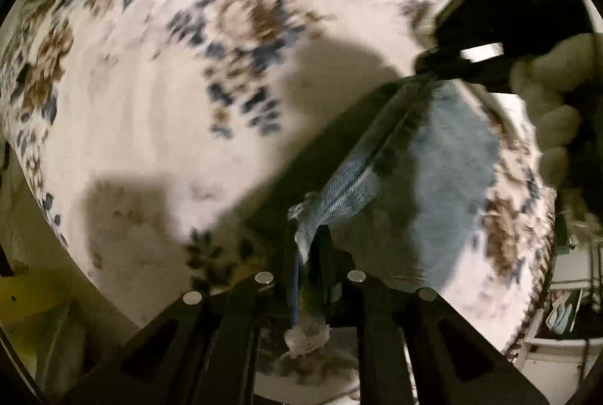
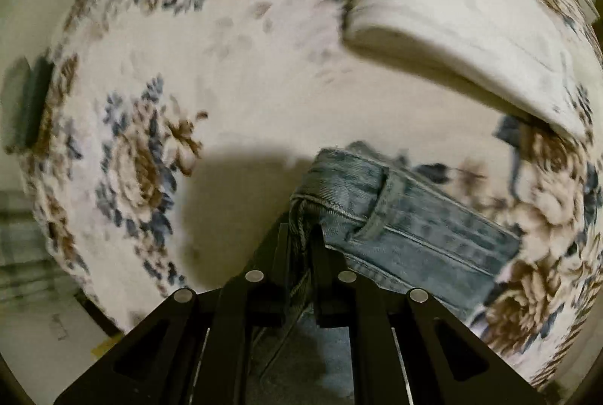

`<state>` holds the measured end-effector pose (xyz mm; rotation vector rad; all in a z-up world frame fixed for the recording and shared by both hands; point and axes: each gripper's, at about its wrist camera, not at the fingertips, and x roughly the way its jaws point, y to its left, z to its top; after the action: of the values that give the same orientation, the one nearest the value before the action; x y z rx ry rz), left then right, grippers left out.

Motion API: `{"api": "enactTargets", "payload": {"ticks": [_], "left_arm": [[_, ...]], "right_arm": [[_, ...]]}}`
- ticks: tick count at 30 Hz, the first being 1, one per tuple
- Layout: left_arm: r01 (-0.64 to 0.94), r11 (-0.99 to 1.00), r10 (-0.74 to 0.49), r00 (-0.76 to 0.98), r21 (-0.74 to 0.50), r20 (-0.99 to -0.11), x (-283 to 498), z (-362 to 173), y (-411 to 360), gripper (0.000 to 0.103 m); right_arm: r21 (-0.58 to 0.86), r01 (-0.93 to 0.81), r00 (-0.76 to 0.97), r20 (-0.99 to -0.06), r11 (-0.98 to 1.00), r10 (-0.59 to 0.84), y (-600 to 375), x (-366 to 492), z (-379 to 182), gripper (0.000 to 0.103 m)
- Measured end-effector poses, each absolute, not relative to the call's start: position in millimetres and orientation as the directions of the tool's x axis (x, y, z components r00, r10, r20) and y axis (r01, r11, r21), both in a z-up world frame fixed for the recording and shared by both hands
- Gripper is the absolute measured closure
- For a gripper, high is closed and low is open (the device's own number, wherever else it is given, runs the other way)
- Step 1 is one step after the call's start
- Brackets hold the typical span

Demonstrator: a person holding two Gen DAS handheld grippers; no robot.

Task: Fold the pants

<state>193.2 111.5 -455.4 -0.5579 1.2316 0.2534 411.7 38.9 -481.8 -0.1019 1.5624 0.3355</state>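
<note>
1. Left gripper [image 1: 307, 246]: fingers pinched on a frayed hem corner of the jeans [image 1: 339, 194], cloth lifted off the floral bedspread [image 1: 150, 126].
2. Right gripper [image 2: 301, 235]: fingers clamped on the waistband edge of the jeans [image 2: 395, 224], near a belt loop [image 2: 380, 201].
3. Denim looks heavy, limp and non-slip, so it probably sags between grips. Best holds: seams, waistband, hem.
4. Jeans are light blue and faded, stretched between both grippers above the bed.
5. Farther off: right hand [image 1: 550, 103] on the other gripper; white folded cloth [image 2: 452, 20] lying on the bedspread.
</note>
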Motion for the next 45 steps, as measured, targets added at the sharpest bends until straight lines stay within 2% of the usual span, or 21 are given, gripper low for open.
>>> {"api": "enactTargets", "payload": {"ticks": [2, 3, 5, 7, 8, 9, 10, 12, 15, 18, 21, 24, 27, 33, 42, 45], "left_arm": [[-0.523, 0.811, -0.105, 0.314, -0.264, -0.944, 187, -469, 124, 0.094], [-0.547, 0.797, -0.090, 0.309, -0.254, -0.947, 183, -472, 130, 0.094], [-0.603, 0.759, -0.057, 0.313, -0.245, -0.948, 174, -472, 139, 0.084], [-0.638, 0.723, -0.045, 0.339, -0.264, -0.940, 165, -468, 145, 0.057], [-0.648, 0.711, -0.039, 0.352, -0.273, -0.935, 161, -464, 145, 0.045], [-0.660, 0.699, -0.028, 0.361, -0.276, -0.932, 158, -459, 144, 0.017], [-0.663, 0.692, -0.025, 0.373, -0.285, -0.928, 158, -456, 141, 0.006], [-0.667, 0.675, -0.023, 0.408, -0.316, -0.913, 155, -447, 131, 0.006], [-0.693, 0.617, -0.057, 0.433, -0.373, -0.900, 153, -444, 105, 0.006], [-0.736, 0.478, -0.169, 0.457, -0.479, -0.873, 152, -457, 64, 0.006], [-0.781, 0.241, -0.305, 0.503, -0.576, -0.809, 147, -486, 13, 0.006], [-0.813, -0.015, -0.338, 0.552, -0.582, -0.762, 135, -518, -20, 0.006], [-0.806, -0.243, -0.291, 0.591, -0.540, -0.752, 121, -547, -41, 0.006], [-0.774, -0.419, -0.175, 0.582, -0.475, -0.794, 105, -570, -45, 0.006], [-0.723, -0.595, -0.091, 0.494, -0.350, -0.865, 92, -580, -17, 0.006], [-0.734, -0.582, -0.069, 0.475, -0.351, -0.877, 96, -578, -9, 0.006]], "right_arm": [[0.122, -0.316, -0.051, -0.992, 0.941, 0.112, 54, 410, -496, 0.092], [0.118, -0.334, -0.059, -0.993, 0.935, 0.104, 58, 410, -500, 0.086], [0.160, -0.342, -0.079, -0.987, 0.926, 0.142, 57, 408, -500, 0.074], [0.237, -0.354, -0.117, -0.971, 0.905, 0.208, 52, 402, -495, 0.049], [0.270, -0.354, -0.127, -0.962, 0.895, 0.240, 45, 398, -491, 0.043], [0.320, -0.350, -0.137, -0.947, 0.880, 0.290, 35, 393, -484, 0.029], [0.339, -0.349, -0.142, -0.941, 0.874, 0.308, 28, 389, -479, 0.013], [0.376, -0.345, -0.140, -0.927, 0.860, 0.349, 7, 383, -468, 0.002], [0.417, -0.309, -0.137, -0.909, 0.855, 0.393, -39, 376, -456, 0.002], [0.421, -0.280, -0.123, -0.907, 0.863, 0.403, -88, 375, -453, 0.002], [0.432, -0.255, -0.125, -0.902, 0.865, 0.414, -132, 379, -458, 0.002], [0.450, -0.256, -0.137, -0.893, 0.856, 0.429, -171, 385, -466, 0.002], [0.479, -0.257, -0.175, -0.877, 0.839, 0.447, -190, 390, -481, 0.002], [0.549, -0.276, -0.256, -0.833, 0.789, 0.490, -191, 396, -515, 0.002], [0.639, -0.220, -0.272, -0.766, 0.737, 0.583, -161, 416, -574, 0.002], [0.691, -0.179, -0.255, -0.720, 0.700, 0.645, -155, 422, -585, 0.003]]}}
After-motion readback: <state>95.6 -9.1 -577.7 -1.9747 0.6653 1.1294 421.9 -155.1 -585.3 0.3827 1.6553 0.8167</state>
